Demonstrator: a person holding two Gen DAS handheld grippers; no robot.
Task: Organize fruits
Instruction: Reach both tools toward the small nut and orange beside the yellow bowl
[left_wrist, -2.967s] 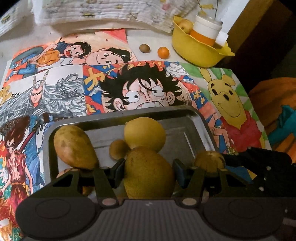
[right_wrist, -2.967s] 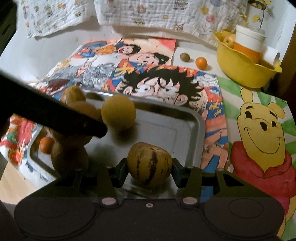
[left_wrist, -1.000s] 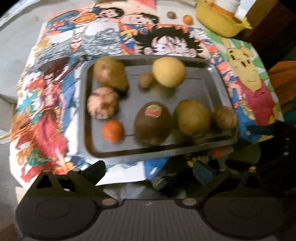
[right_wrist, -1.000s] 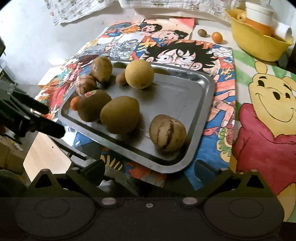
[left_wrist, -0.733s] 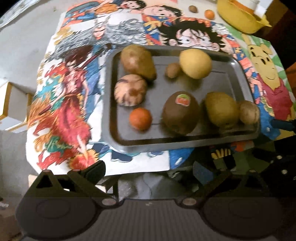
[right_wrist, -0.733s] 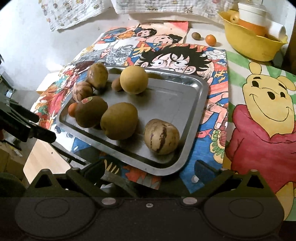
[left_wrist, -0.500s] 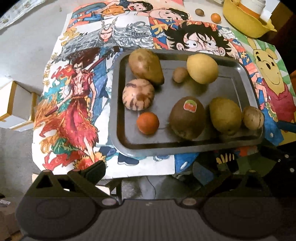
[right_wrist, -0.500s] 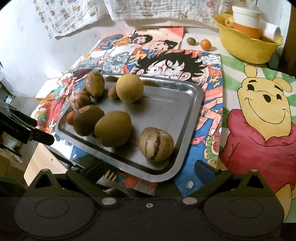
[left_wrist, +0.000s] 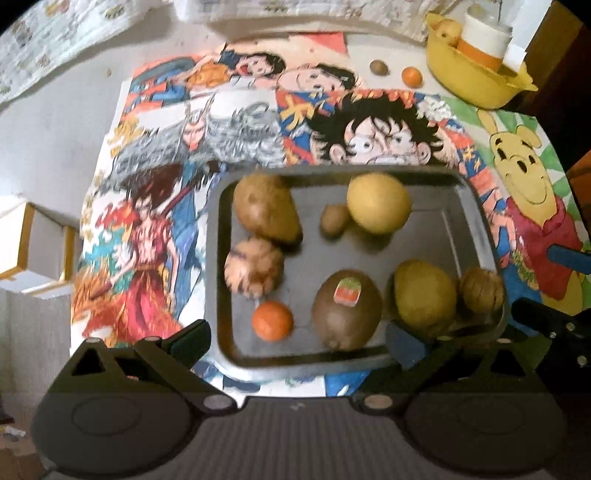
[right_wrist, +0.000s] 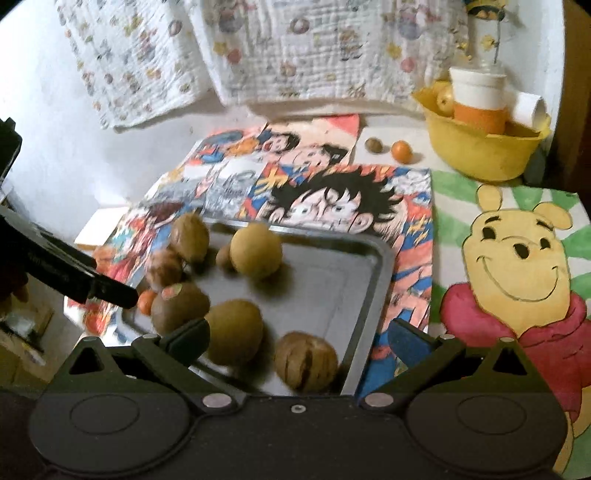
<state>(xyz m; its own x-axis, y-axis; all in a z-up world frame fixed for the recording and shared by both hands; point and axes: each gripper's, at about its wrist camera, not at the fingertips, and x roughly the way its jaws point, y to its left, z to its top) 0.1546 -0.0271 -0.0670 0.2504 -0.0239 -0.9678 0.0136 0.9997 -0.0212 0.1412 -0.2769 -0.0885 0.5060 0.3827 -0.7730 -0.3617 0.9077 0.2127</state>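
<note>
with my left gripper (left_wrist: 297, 339) and right gripper (right_wrist: 299, 341) both spread wide and empty over the near rim of the metal tray (left_wrist: 476, 206) holding eight fruits, i judge the next move is reaching far for the stray small orange (right_wrist: 401, 151) and brown fruit (right_wrist: 374, 144) beside the yellow bowl (right_wrist: 480, 155)

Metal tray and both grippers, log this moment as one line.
left gripper: open, empty | right gripper: open, empty | metal tray: eight fruits | outside tray: small orange, small brown fruit
</note>
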